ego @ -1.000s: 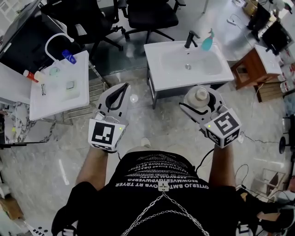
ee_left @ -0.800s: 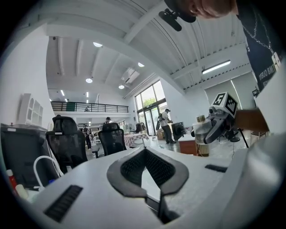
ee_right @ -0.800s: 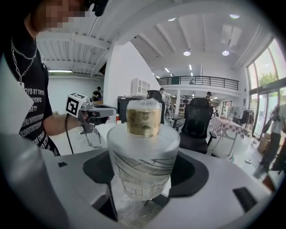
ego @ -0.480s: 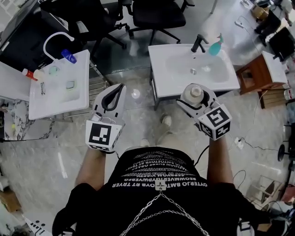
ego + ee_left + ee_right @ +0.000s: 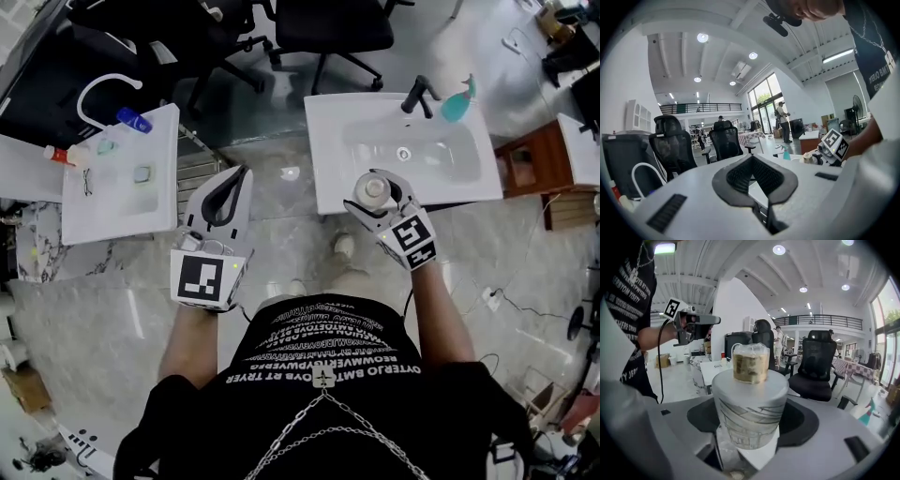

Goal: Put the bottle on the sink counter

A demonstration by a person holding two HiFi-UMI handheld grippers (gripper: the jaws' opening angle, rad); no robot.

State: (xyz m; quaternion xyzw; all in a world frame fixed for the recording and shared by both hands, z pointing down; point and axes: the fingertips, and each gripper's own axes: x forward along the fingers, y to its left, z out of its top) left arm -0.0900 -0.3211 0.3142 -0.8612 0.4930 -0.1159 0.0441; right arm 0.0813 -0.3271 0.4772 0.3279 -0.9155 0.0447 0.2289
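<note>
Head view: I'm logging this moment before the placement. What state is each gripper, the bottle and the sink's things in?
bottle: upright, held in the right gripper, not yet set down
right gripper: shut on the bottle
left gripper: shut, empty
teal spray bottle: upright on the sink counter, beside the faucet
sink basin: empty
</note>
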